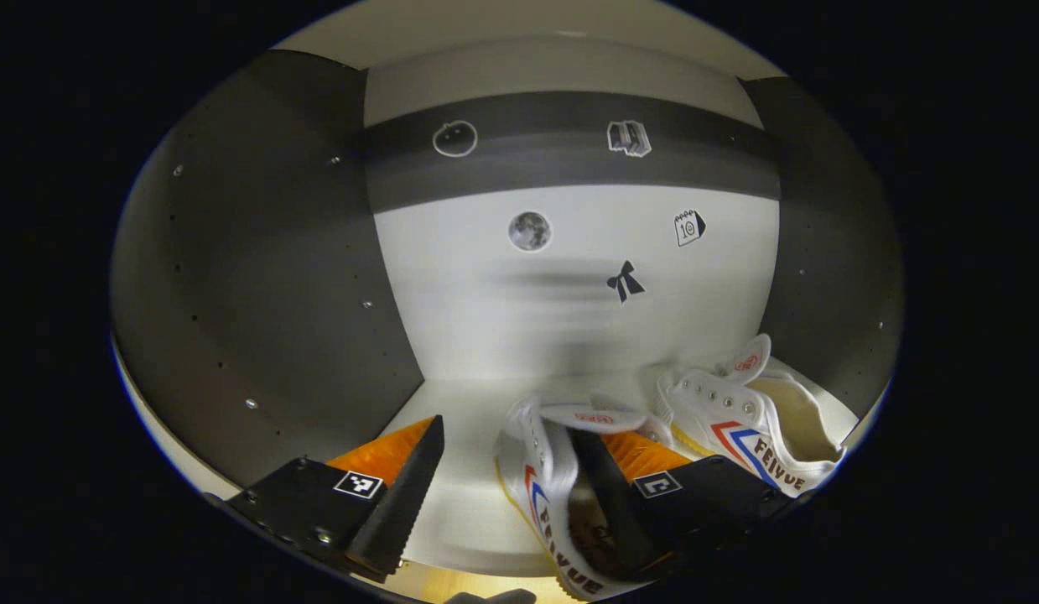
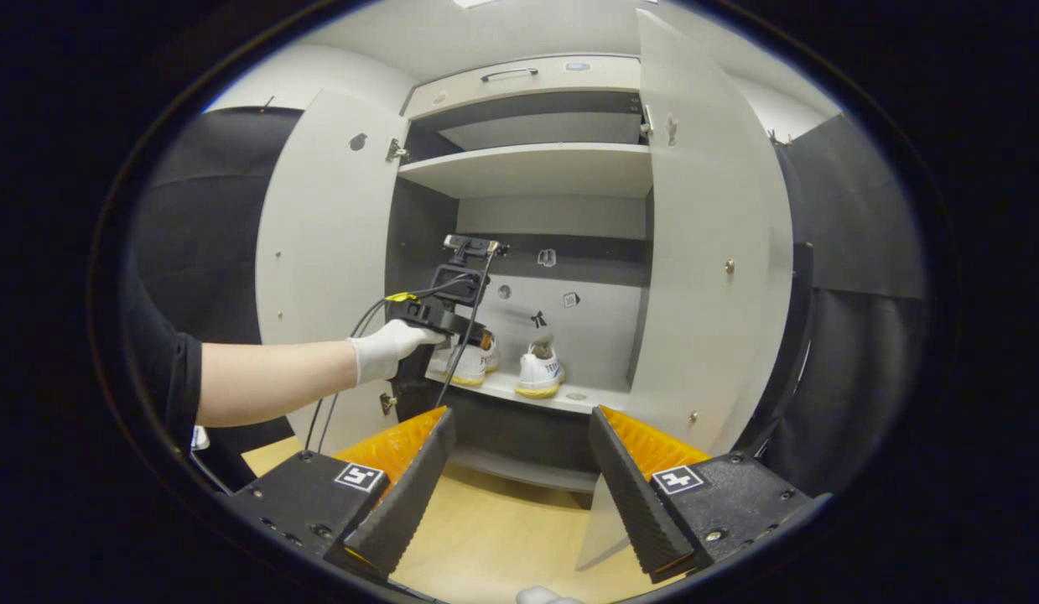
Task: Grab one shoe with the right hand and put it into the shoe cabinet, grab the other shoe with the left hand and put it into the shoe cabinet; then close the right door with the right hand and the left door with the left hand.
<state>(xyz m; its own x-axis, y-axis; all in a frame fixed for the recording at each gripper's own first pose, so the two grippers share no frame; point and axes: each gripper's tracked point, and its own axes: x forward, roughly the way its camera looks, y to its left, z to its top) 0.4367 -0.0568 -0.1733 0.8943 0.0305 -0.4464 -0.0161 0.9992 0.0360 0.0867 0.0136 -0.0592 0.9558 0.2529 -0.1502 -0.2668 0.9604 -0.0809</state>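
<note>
Two white canvas shoes with red and blue stripes stand on the cabinet shelf (image 1: 464,495). In the left gripper view the nearer shoe (image 1: 540,482) lies at my left gripper (image 1: 508,429), which is open; one finger reaches into the shoe's mouth, the other stands apart on the bare shelf. The second shoe (image 1: 758,428) sits to the right, by the side wall. In the right gripper view my right gripper (image 2: 522,417) hangs open and empty in front of the cabinet. Farther off, a gloved hand holds the left gripper (image 2: 452,315) over one shoe (image 2: 470,365), beside the other shoe (image 2: 540,371).
Both cabinet doors stand open: the left door (image 2: 326,252) behind the outstretched arm, the right door (image 2: 712,252) close to my right gripper. An upper shelf (image 2: 527,168) and a drawer sit above. Small stickers dot the back wall (image 1: 569,285). Wooden floor (image 2: 502,528) lies below.
</note>
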